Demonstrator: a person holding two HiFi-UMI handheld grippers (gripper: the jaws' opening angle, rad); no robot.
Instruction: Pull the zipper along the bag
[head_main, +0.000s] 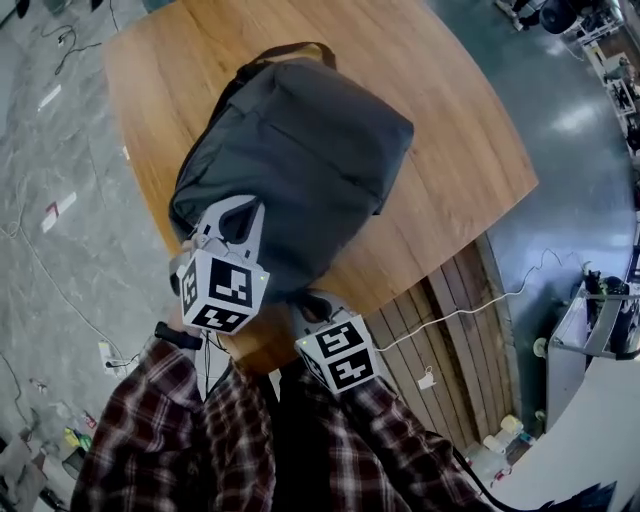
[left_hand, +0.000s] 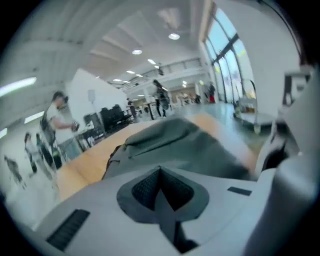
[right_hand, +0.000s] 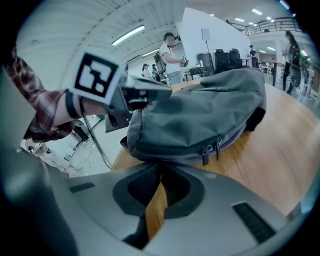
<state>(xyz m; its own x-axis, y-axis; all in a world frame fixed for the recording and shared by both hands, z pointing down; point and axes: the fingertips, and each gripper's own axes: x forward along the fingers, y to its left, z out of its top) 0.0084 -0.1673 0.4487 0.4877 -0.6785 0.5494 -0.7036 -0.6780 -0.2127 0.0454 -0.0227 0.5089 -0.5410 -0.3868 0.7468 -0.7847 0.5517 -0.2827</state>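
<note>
A dark grey backpack lies flat on the round wooden table, its brown handle at the far end. Two zipper pulls hang side by side on its near side seam. My left gripper hovers over the bag's near left corner, jaws shut with nothing in them; in its own view the left gripper looks across the bag. My right gripper sits low at the bag's near edge; in its own view the right gripper is shut and empty, short of the pulls. The left gripper also shows there, above the bag.
The table's near edge runs right by both grippers, with slatted wood panels below it. A white cable trails across the grey floor at right. People and equipment stand far behind the table.
</note>
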